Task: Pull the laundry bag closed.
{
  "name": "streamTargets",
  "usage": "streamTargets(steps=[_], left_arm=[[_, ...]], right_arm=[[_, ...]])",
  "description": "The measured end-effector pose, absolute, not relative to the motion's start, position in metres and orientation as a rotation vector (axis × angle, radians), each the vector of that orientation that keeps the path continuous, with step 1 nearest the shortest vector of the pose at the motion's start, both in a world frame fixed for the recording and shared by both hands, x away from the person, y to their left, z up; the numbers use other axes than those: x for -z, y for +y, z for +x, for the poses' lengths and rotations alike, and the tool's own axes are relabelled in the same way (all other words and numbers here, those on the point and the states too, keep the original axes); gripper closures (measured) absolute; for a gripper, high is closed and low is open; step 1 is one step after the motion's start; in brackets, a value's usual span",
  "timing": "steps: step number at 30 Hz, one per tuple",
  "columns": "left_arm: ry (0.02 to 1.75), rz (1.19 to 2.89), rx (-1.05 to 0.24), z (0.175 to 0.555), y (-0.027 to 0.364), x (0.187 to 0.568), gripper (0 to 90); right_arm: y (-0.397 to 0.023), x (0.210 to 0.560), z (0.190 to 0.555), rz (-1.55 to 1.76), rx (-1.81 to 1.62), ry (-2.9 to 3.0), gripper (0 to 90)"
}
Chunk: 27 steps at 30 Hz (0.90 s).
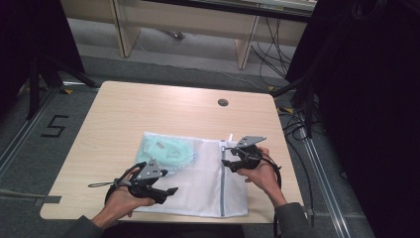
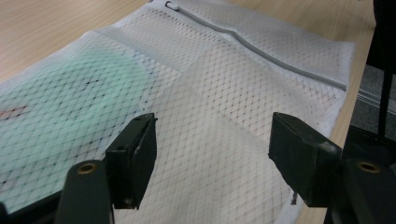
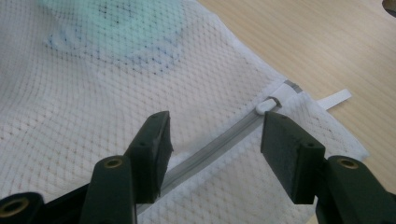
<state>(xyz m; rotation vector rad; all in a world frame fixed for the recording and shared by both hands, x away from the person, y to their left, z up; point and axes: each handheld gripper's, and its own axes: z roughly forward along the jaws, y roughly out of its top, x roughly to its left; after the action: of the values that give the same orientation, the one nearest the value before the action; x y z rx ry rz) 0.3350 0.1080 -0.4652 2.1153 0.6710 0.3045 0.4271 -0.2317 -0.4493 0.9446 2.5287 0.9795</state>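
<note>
A white mesh laundry bag [image 1: 198,178] lies flat on the wooden table [image 1: 148,109], near its front edge. Inside, at the bag's far left, is a mint-green item [image 1: 166,151]. A grey zipper [image 1: 223,183] runs front to back down the bag's right part. My left gripper [image 1: 171,191] hovers over the bag's near left corner, open, and the left gripper view has bare mesh [image 2: 210,93] between its jaws. My right gripper [image 1: 227,158] is open over the zipper's far end. In the right gripper view the zipper [image 3: 210,149] passes between the jaws, with the white pull tab [image 3: 265,105] just beyond.
A round cable hole [image 1: 223,102] sits at the table's far edge. Black stands and cables [image 1: 297,114] crowd the floor to the right, and another stand [image 1: 39,74] is at the far left. Bare tabletop lies beyond and left of the bag.
</note>
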Motion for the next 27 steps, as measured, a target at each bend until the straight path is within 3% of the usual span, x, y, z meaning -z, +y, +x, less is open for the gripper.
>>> streamTargets(steps=[27], left_arm=[[0.730,2.088,-0.336,0.322,0.136,0.464,28.9]], right_arm=[[-0.241,0.455,0.396,0.946,-1.032,2.539,37.7]])
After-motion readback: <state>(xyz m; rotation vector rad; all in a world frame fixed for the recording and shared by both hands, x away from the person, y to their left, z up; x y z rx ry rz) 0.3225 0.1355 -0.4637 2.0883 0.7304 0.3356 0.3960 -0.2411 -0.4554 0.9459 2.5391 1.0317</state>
